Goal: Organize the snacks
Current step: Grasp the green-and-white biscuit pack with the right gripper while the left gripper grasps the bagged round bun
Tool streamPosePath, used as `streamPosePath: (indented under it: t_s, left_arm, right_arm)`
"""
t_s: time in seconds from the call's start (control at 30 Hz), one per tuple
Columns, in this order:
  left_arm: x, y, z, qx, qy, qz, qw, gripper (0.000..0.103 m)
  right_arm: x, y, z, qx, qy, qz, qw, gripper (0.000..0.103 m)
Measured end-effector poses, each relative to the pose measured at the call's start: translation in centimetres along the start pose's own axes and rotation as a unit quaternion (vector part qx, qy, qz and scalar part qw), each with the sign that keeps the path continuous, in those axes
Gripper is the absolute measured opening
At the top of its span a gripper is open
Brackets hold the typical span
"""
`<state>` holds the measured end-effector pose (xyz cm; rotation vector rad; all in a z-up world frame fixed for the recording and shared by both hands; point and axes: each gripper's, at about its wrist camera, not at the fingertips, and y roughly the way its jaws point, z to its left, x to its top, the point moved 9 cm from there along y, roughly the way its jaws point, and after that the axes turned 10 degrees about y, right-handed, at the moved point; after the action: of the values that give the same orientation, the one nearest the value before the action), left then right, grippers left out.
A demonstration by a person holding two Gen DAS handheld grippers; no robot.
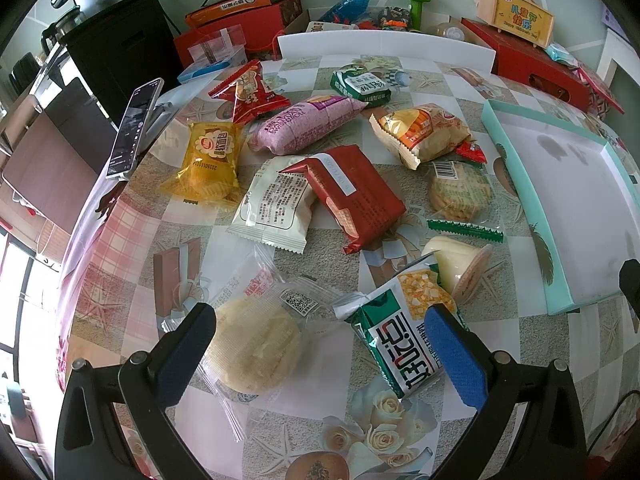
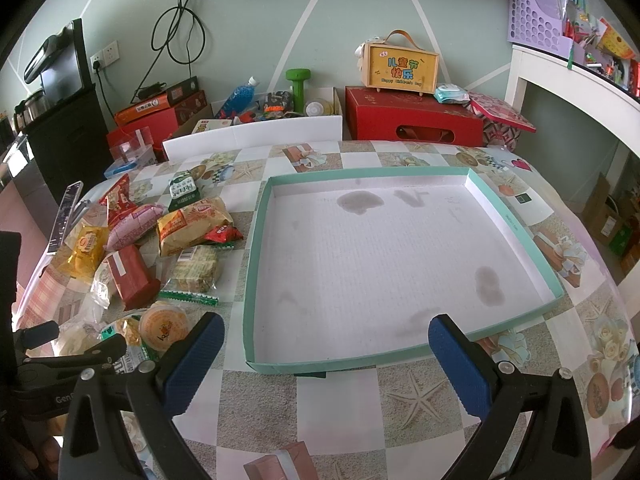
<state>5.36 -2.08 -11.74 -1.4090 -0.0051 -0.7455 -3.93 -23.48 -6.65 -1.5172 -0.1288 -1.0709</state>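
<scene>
Several wrapped snacks lie scattered on the patterned table. My left gripper [image 1: 320, 320] is open, low over the near ones: a clear-wrapped round cake [image 1: 256, 344] by its left finger and a green-and-white packet [image 1: 400, 340] by its right finger. A red packet [image 1: 356, 192], a white packet [image 1: 276, 204], a yellow packet [image 1: 208, 160], a pink packet [image 1: 308, 124] and a jelly cup [image 1: 460, 264] lie beyond. My right gripper [image 2: 326, 338] is open over the near edge of the empty teal-rimmed tray [image 2: 516, 236], with the snack pile [image 2: 132, 248] to its left.
A phone [image 1: 134, 128] leans on a stand at the table's left edge. Behind the table sit red boxes [image 2: 412, 120], a white board [image 2: 256, 134], a green dumbbell [image 2: 298, 88] and a blue bottle [image 2: 240, 94]. A white shelf [image 2: 576, 84] stands at right.
</scene>
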Motion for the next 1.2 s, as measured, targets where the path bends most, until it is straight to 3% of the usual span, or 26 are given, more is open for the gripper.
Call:
streamPosePath:
  t_s: [0.53,0.67,0.9,1.2]
  left_arm:
    - [-0.1,-0.1,1.1,-0.012,-0.024,-0.009,0.9996,0.103]
    - [0.0,-0.4,2.0,-0.028,-0.04,-0.013,0.9987,0.103]
    - [-0.6,-0.5,5.5,-0.035,-0.088,-0.015,0.9954,0.103]
    - [-2.7,0.9,7.8,-0.061,-0.127,0.014,0.9899,0.103]
  right_arm:
    - [-0.3,0.1,0.8,0.011,-0.011,0.002,1.0,0.103]
    - [-0.2,-0.1,2.5,0.045,-0.02,0.002,0.999,0.103]
    - [-1.4,0.5,7.6,0.141,-0.04,0.045,0.988,0.103]
    - [-4.8,2.0,11.9,0.155,-0.115,0.096,0.976,0.103]
